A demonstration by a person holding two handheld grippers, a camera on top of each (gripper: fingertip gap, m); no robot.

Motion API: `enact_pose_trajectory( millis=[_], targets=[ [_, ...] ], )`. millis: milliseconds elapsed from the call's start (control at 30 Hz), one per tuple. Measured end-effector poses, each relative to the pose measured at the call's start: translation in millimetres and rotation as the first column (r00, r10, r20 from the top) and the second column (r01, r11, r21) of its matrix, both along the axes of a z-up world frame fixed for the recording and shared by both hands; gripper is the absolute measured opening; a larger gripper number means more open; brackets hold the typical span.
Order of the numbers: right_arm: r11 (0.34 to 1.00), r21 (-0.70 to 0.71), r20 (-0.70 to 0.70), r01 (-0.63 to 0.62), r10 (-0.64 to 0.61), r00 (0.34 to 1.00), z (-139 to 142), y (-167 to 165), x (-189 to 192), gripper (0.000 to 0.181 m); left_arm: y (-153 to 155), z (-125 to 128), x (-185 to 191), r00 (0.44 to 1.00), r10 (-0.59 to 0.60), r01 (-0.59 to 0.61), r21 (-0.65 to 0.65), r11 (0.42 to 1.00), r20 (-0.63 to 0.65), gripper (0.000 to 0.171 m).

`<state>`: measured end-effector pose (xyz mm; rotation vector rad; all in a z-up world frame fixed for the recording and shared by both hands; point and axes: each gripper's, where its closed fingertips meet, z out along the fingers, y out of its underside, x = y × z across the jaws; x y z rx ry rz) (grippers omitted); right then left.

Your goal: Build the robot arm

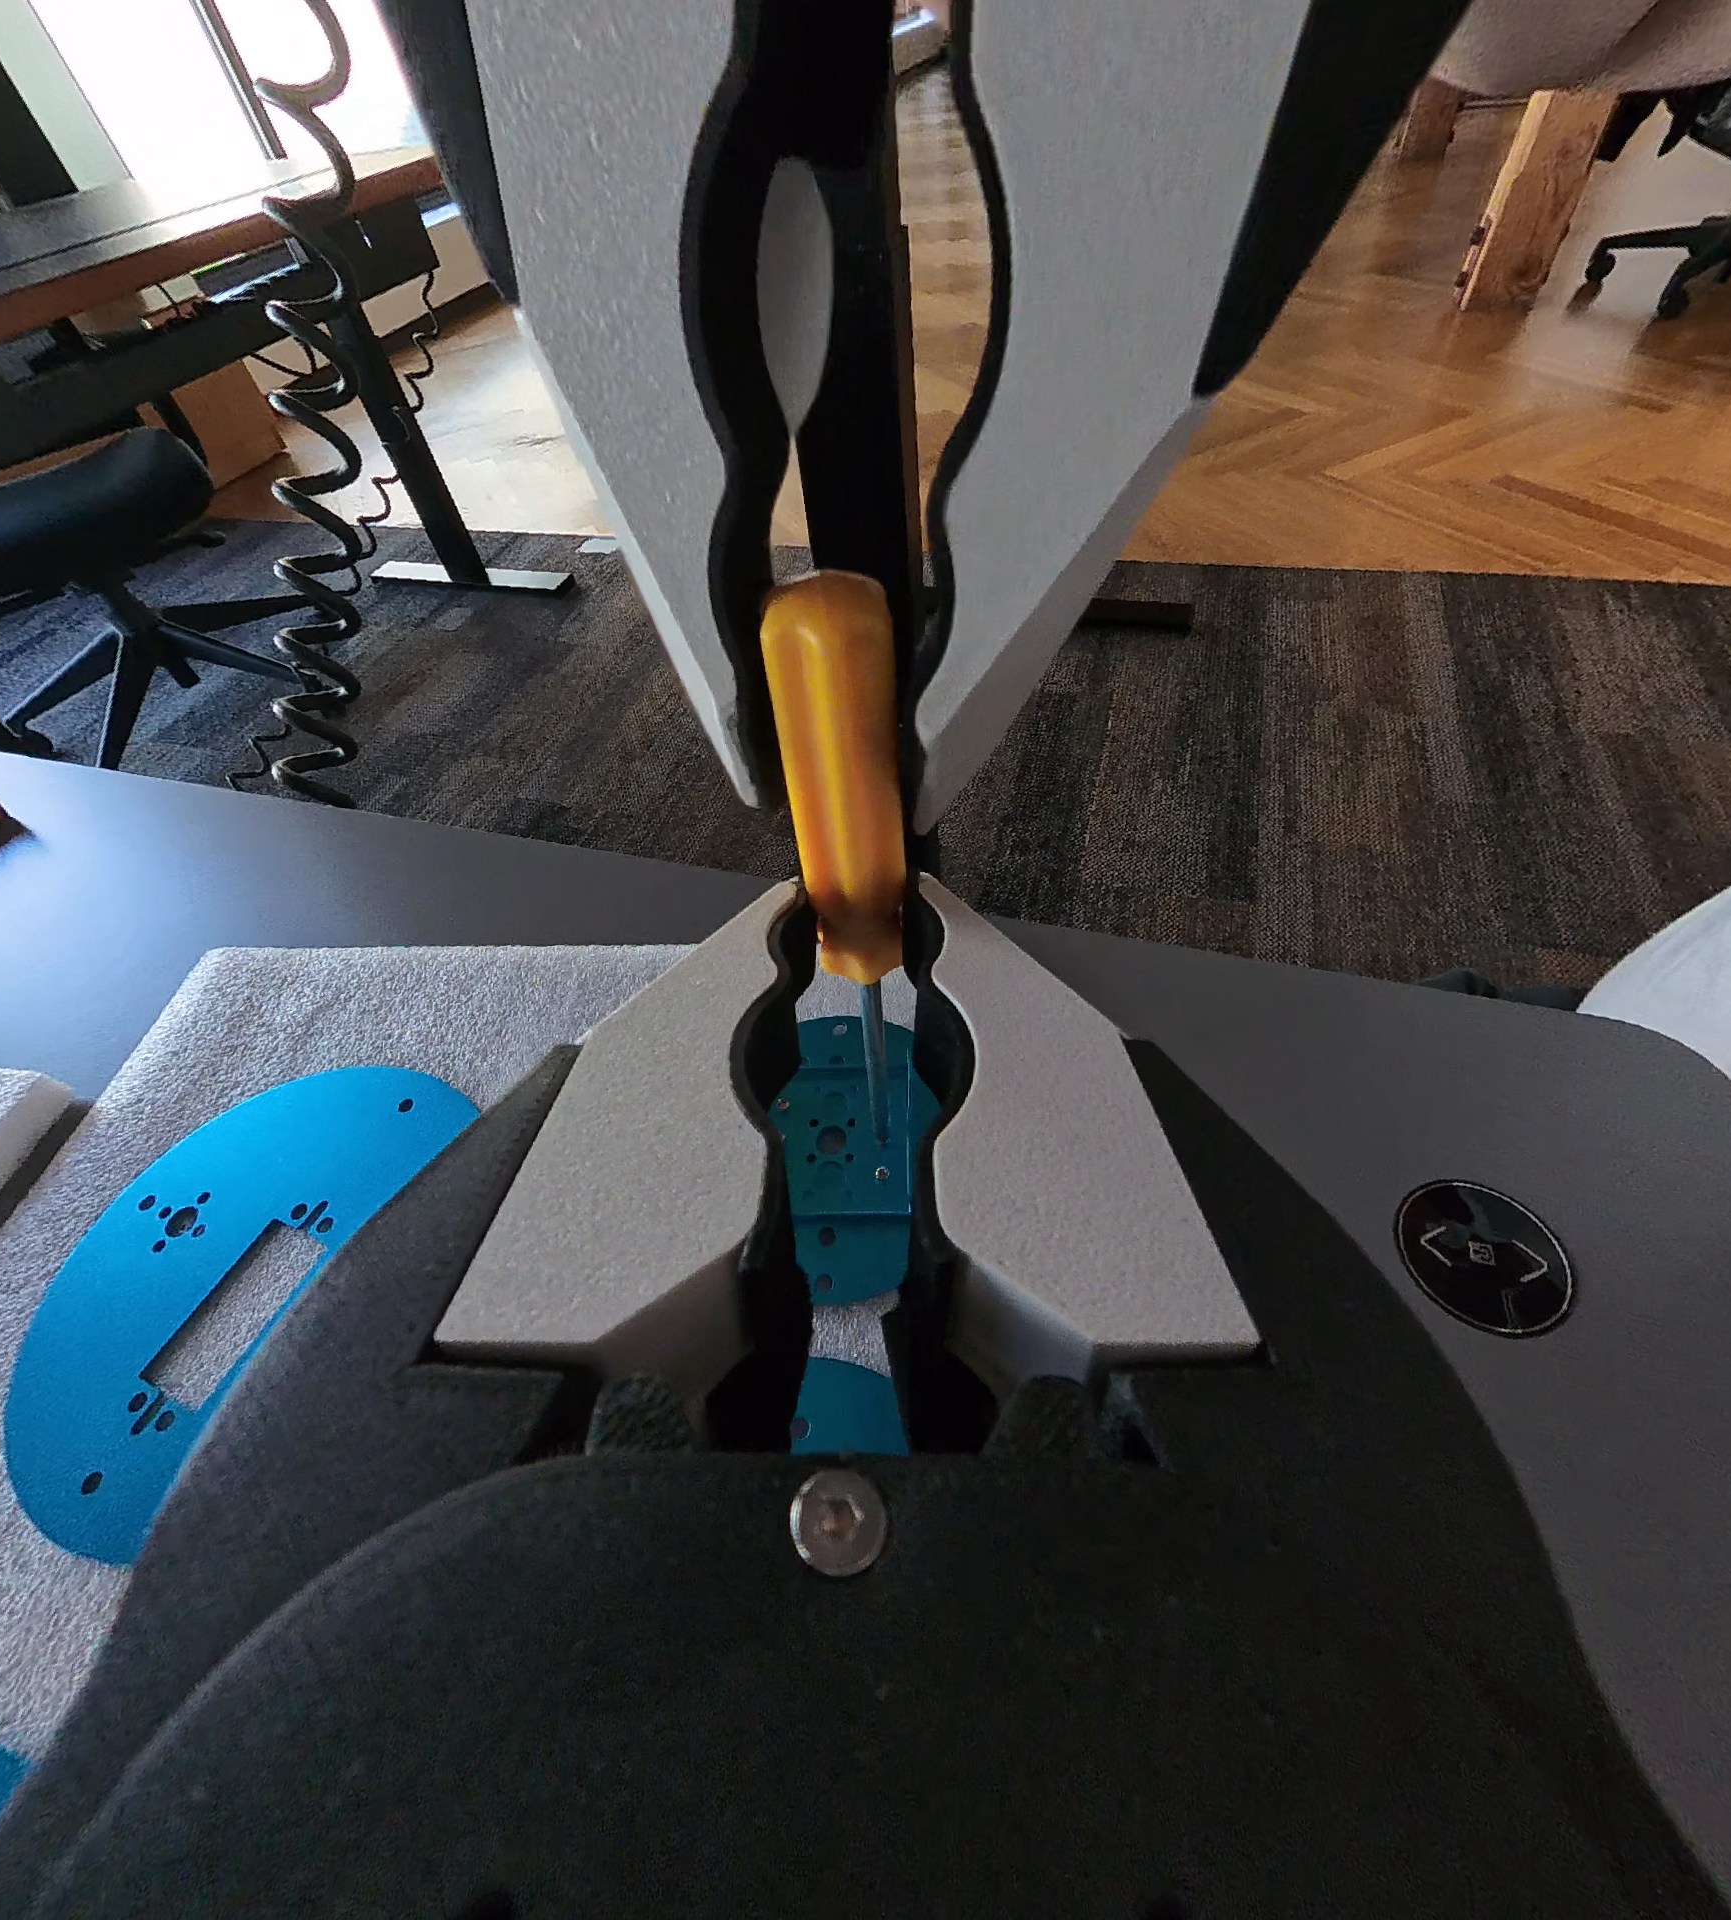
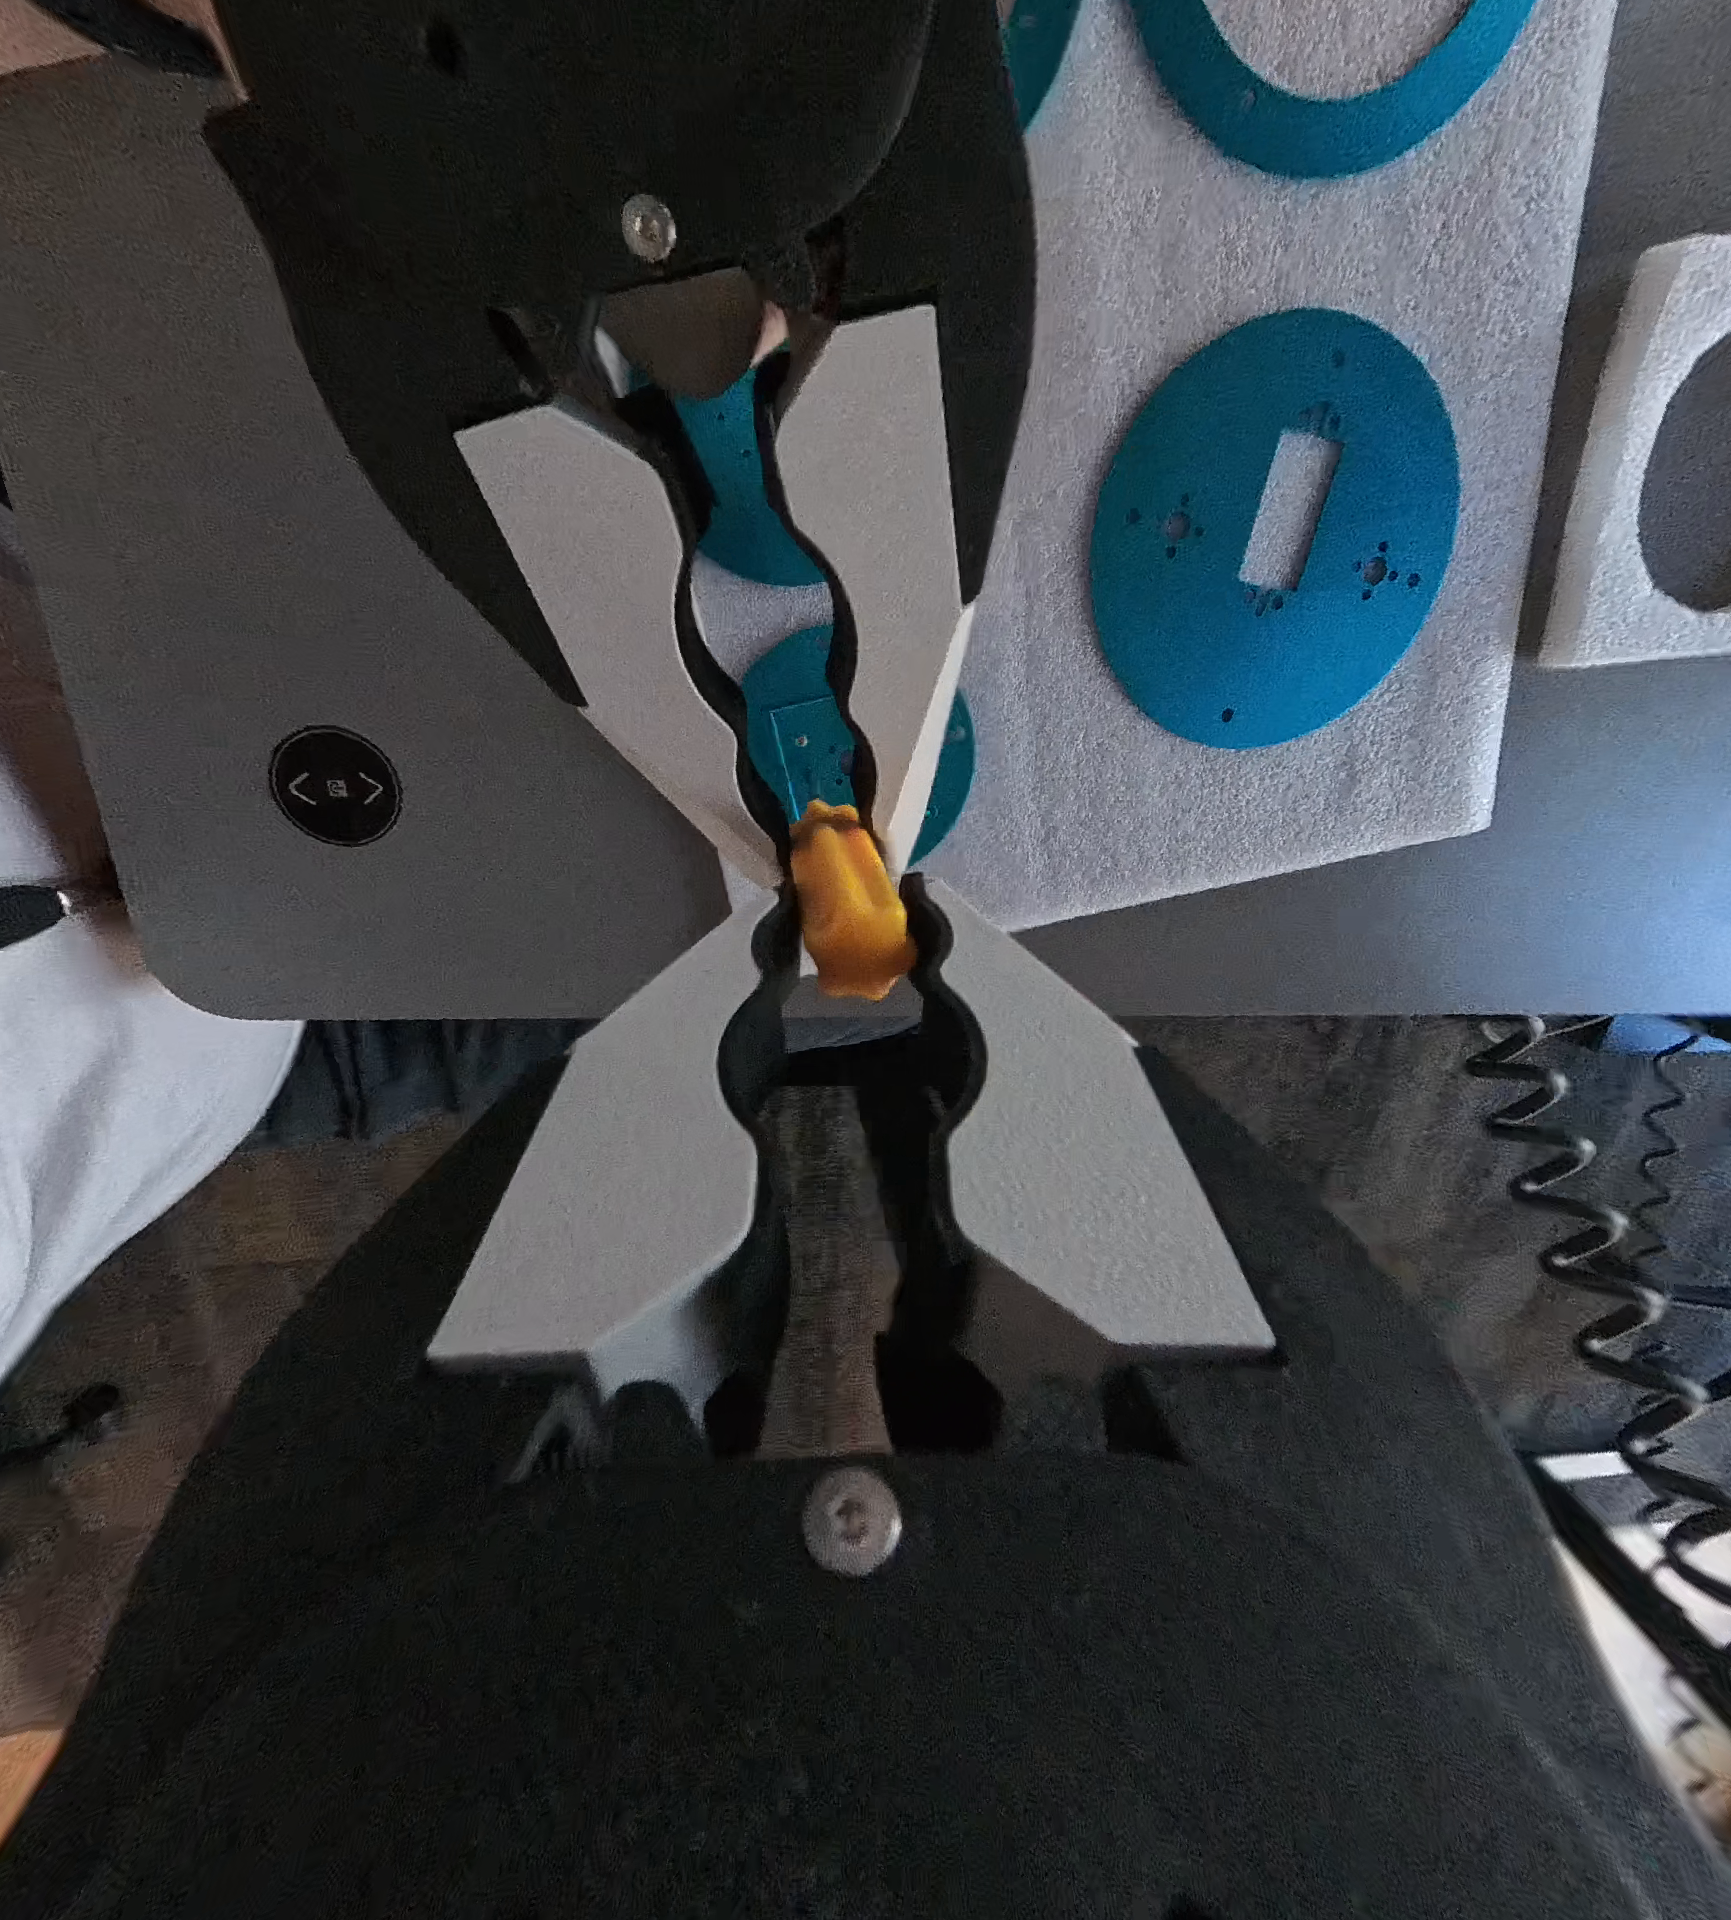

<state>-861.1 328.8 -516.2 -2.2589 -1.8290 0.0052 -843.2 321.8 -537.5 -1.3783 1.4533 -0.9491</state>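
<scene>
An orange-handled screwdriver [image 1: 835,748] stands nearly upright, with its thin shaft tip on a small blue perforated bracket [image 1: 840,1153]. The bracket sits on a round blue plate [image 1: 845,1278] on a white foam mat [image 1: 341,1008]. My left gripper [image 1: 853,904] is shut on the lower end of the handle. My right gripper [image 1: 840,800] comes from the opposite side and is shut on the handle higher up. In the right wrist view, the handle [image 2: 850,935] shows end-on between my right gripper [image 2: 845,925] and the left gripper [image 2: 840,847]. The bracket [image 2: 804,748] lies beyond.
An oval blue plate [image 1: 217,1299] with a rectangular cut-out lies on the mat; a blue ring [image 2: 1339,114] and a white foam block [image 2: 1713,447] lie nearby. The grey table [image 1: 1256,1091] bears a black round disc [image 1: 1484,1257]. A coiled cable [image 1: 321,520] hangs past the edge. My left and right fingertips are right by each other.
</scene>
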Motion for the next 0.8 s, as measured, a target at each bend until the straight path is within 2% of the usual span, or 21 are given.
enact_pose_trajectory(
  millis=[33, 100, 133, 200, 300, 367, 467, 533, 600, 667, 733, 800],
  targets=[
    [0.994, -0.049, -0.018, 0.095, -0.096, 0.995, -1, -1, 1, 0.019, 0, 0, 0, 1.0, -0.003, 0.003, -0.005, 1.0, 0.0, 0.014],
    [0.936, -0.153, -0.08, 0.317, -0.331, 0.94, -2, -1, 1, 0.019, 3, 0, 2, 1.0, 0.017, -0.017, -0.02, 1.0, 0.002, 0.016],
    [0.911, -0.169, -0.096, 0.375, -0.394, 0.914, -3, 1, 2, 0.019, 4, 0, 3, 1.0, 0.022, -0.022, -0.024, 0.999, 0.001, 0.016],
    [0.914, -0.168, -0.062, 0.37, -0.384, 0.921, -3, -4, 4, 0.019, 1, 0, 4, 1.0, 0.002, -0.002, -0.015, 1.0, 0.0, 0.016],
    [0.983, -0.093, -0.036, 0.16, -0.164, 0.986, -1, -7, 0, 0.023, -1, 0, 2, 1.0, -0.001, 0.001, -0.007, 1.0, 0.005, 0.016],
    [0.999, -0.02, -0.061, 0.043, -0.044, 0.997, 4, -2, -6, 0.022, -1, 0, 2, 1.0, -0.004, 0.004, -0.015, 1.0, 0.005, 0.016],
    [0.999, -0.023, -0.067, -0.028, 0.027, 0.997, 7, -3, -8, 0.018, -2, -1, 3, 1.0, -0.009, 0.009, -0.008, 1.0, 0.003, 0.015],
    [0.997, -0.073, -0.062, 0.032, -0.037, 0.997, 6, -3, -7, 0.017, -2, -1, 3, 1.0, -0.004, 0.004, -0.002, 1.0, 0.001, 0.016],
    [0.981, -0.113, -0.083, 0.159, -0.169, 0.982, 6, 0, -7, 0.018, 1, -1, 2, 1.0, 0.005, -0.005, -0.016, 1.0, 0.0, 0.015],
    [0.942, -0.128, -0.115, 0.309, -0.324, 0.939, 6, 5, -8, 0.018, 4, -1, 1, 1.0, 0.022, -0.022, -0.015, 1.0, -0.003, 0.016],
    [0.932, -0.122, -0.131, 0.342, -0.357, 0.925, 6, 4, -9, 0.018, 3, -1, 1, 1.0, 0.017, -0.017, -0.011, 1.0, -0.002, 0.016],
    [0.956, -0.112, -0.105, 0.27, -0.282, 0.954, 7, 0, -8, 0.018, 1, -1, 2, 1.0, 0.011, -0.01, 0.006, 1.0, -0.003, 0.016]
  ],
)
